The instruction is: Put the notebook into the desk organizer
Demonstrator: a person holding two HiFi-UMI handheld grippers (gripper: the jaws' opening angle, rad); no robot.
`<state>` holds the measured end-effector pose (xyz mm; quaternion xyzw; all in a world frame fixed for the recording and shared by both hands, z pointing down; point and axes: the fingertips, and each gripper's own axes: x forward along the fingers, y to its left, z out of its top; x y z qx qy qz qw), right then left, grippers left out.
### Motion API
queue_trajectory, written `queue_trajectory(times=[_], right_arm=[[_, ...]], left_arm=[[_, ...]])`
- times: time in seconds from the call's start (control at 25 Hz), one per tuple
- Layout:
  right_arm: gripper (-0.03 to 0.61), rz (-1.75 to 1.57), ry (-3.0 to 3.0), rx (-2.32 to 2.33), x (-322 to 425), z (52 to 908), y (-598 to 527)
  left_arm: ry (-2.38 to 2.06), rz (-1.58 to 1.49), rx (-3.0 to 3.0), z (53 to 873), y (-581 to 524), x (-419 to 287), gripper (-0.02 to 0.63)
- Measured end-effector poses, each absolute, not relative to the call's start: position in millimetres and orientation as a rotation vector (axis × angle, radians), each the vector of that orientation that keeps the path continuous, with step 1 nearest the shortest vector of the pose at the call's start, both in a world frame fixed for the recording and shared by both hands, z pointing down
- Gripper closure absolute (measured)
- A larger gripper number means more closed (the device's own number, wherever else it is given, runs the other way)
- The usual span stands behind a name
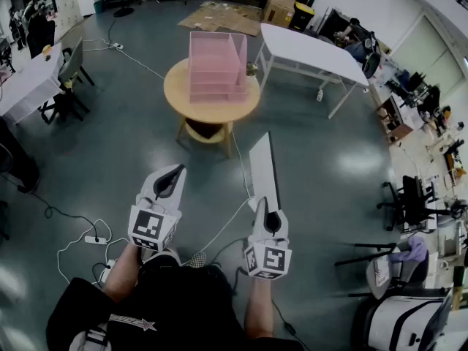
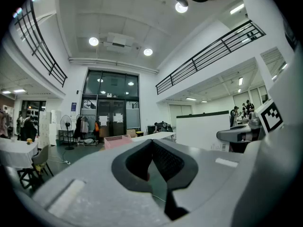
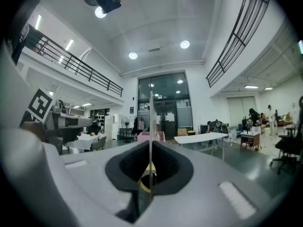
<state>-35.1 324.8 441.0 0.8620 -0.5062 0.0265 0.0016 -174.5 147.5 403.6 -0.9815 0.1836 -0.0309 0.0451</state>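
The pink desk organizer [image 1: 216, 64] stands on a round wooden table [image 1: 175, 90] ahead of me across the floor. My right gripper [image 1: 268, 212] is shut on the notebook [image 1: 264, 168], a thin white-covered one held on edge and pointing toward the table. In the right gripper view the notebook [image 3: 150, 126] shows as a thin vertical line between the jaws, with the organizer [image 3: 150, 136] far behind it. My left gripper [image 1: 178, 169] hangs beside it at the left, shut and holding nothing. The left gripper view shows its tips [image 2: 152, 142] meeting and the organizer [image 2: 116, 141] in the distance.
A white folding table [image 1: 311, 50] stands right of the round table. Cables and a power strip [image 1: 95, 240] lie on the floor near my feet. Office chairs [image 1: 409, 199] and clutter line the right side; a white table with a chair [image 1: 25, 79] is at the left.
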Motion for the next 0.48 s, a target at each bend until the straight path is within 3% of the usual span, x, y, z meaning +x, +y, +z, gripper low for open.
queue_trajectory(times=[0.48], right_arm=[[0.565, 0.099, -1.581, 2.719, -11, 441, 328]], left_arm=[[0.565, -0.113, -3.012, 410, 145, -150, 0.603]])
